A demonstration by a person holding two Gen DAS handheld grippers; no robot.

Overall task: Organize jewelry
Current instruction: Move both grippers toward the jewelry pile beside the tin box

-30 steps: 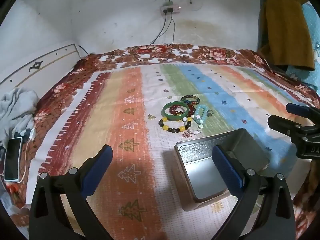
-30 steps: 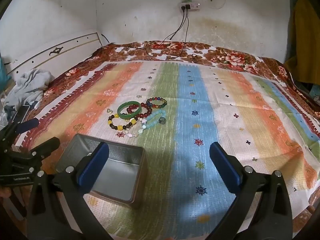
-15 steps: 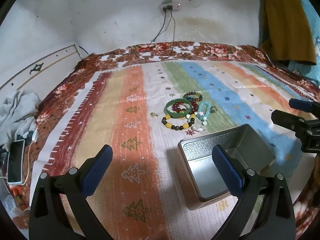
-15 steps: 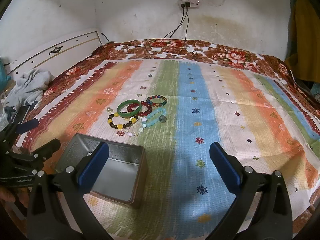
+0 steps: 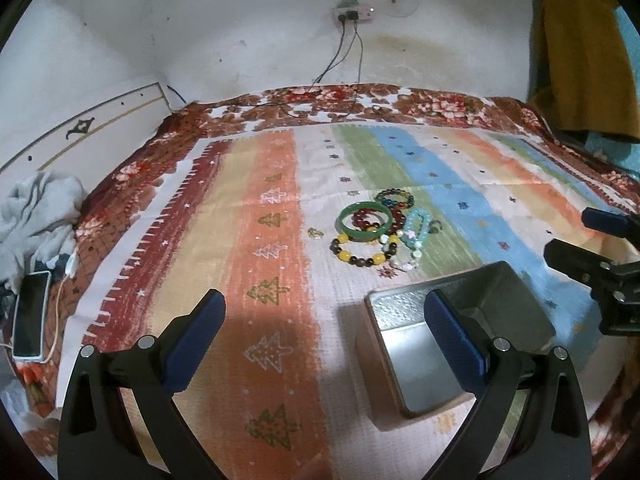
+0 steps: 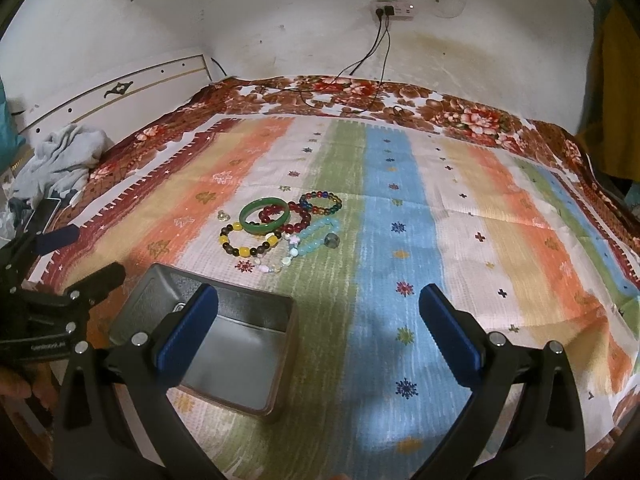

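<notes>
Both grippers hang above a bed covered by a striped cloth (image 6: 400, 208). The left gripper (image 5: 324, 320) has its 2 blue-padded fingers spread wide with nothing between them; the same holds for the right gripper (image 6: 318, 312), also spread wide and empty.

An open metal tin (image 6: 240, 344) sits on the cloth near the front edge. In the left wrist view it lies partly behind the left gripper's right finger; in the right wrist view it lies behind the right gripper's left finger. Its interior appears bare.

The jewelry lies in 1 cluster beyond the tin, apart from it, on the white and green stripes. Items noted: a green bangle (image 6: 265, 216), resting over a dark red bead bracelet (image 6: 298, 216); a yellow-and-brown bead bracelet (image 6: 248, 245) just in front of the bangle; a multicoloured bead bracelet (image 6: 321, 203) at the far side; a pale blue bead bracelet (image 6: 318, 237) to the right; a pale bead string (image 6: 276, 266) nearest the tin. A small gold charm (image 6: 222, 215) lies just left of the cluster, separate from it.

At the bed's left edge: a grey garment (image 5: 36, 216) and a phone (image 5: 30, 316) with a cable attached. A wall socket (image 6: 392, 10) feeds 2 cables down to the bed.
</notes>
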